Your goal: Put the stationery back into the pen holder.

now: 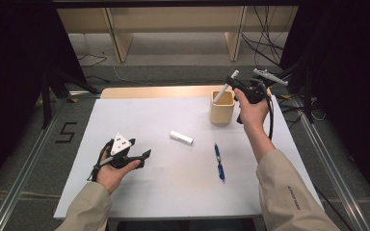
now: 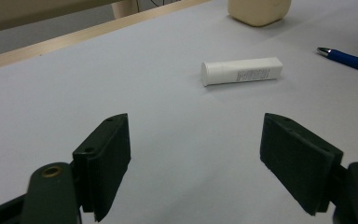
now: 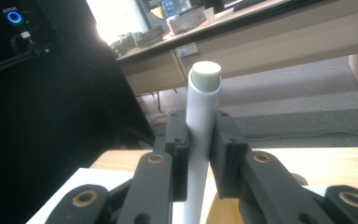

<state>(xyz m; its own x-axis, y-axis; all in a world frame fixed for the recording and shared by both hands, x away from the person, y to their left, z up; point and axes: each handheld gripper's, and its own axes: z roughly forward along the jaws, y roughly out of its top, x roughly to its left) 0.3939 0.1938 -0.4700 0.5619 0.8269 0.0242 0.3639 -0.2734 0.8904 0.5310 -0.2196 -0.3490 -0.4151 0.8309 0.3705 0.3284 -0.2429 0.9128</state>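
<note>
R gripper (image 1: 235,83) fingers clamp white tube (image 1: 224,89), tip in beige cup (image 1: 222,111).

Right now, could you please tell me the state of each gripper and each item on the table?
Left gripper: open, empty, low over the table.
Right gripper: shut on the white stick, over the cup.
Cup: upright, the stick's lower end at its mouth.
White tube: lying flat, untouched.
Blue pen: lying flat, untouched.
</note>
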